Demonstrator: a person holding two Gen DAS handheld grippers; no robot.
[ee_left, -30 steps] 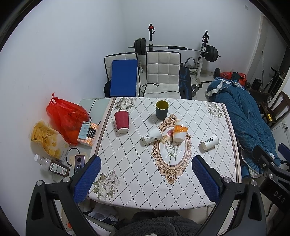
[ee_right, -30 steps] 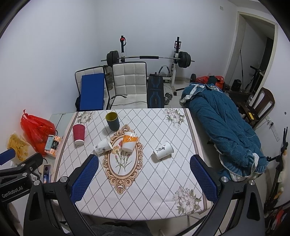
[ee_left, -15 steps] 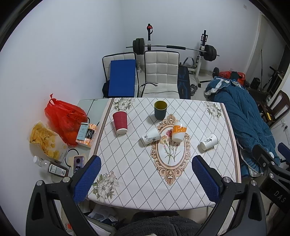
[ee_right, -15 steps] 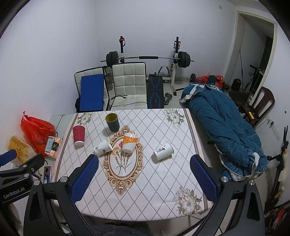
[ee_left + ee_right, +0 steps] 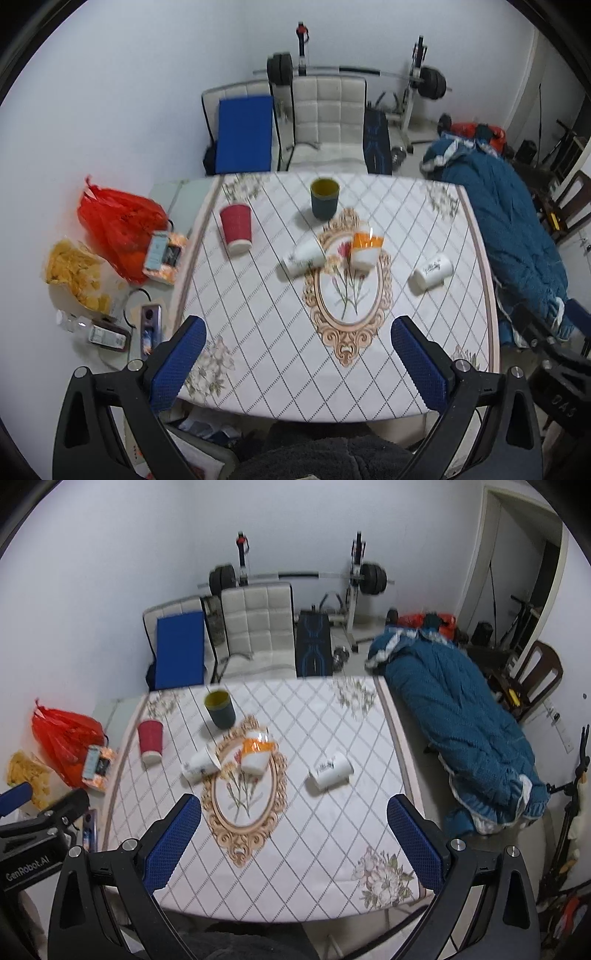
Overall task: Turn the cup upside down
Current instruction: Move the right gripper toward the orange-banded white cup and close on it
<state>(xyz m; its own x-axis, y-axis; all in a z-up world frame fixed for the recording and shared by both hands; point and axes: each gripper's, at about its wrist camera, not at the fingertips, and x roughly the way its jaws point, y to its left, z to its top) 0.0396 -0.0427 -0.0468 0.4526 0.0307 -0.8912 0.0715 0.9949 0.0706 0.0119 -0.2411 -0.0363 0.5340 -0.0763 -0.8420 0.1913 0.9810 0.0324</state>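
Note:
Several cups stand or lie on a table with a patterned white cloth (image 5: pixel 258 325). A red cup (image 5: pixel 236 229) stands upside down at the left. A dark green cup (image 5: pixel 324 198) with a yellow inside stands upright at the back. An orange-and-white cup (image 5: pixel 365 249) stands upright in the middle. Two white cups lie on their sides, one beside it (image 5: pixel 303 255) and one at the right (image 5: pixel 432 272). My left gripper (image 5: pixel 299 332) is open and empty above the near edge. My right gripper (image 5: pixel 295 808) is open and empty too, above the near edge (image 5: pixel 314 867).
White padded chairs (image 5: pixel 325 118) and a blue board (image 5: pixel 243 136) stand behind the table, with a barbell rack beyond. A red bag (image 5: pixel 118 225) and clutter lie on the floor at the left. A blue quilt (image 5: pixel 454 731) lies to the right.
Both grippers have moved forward and lower toward the table, so the cups look larger. The now frames are slightly blurred. No cup has moved.

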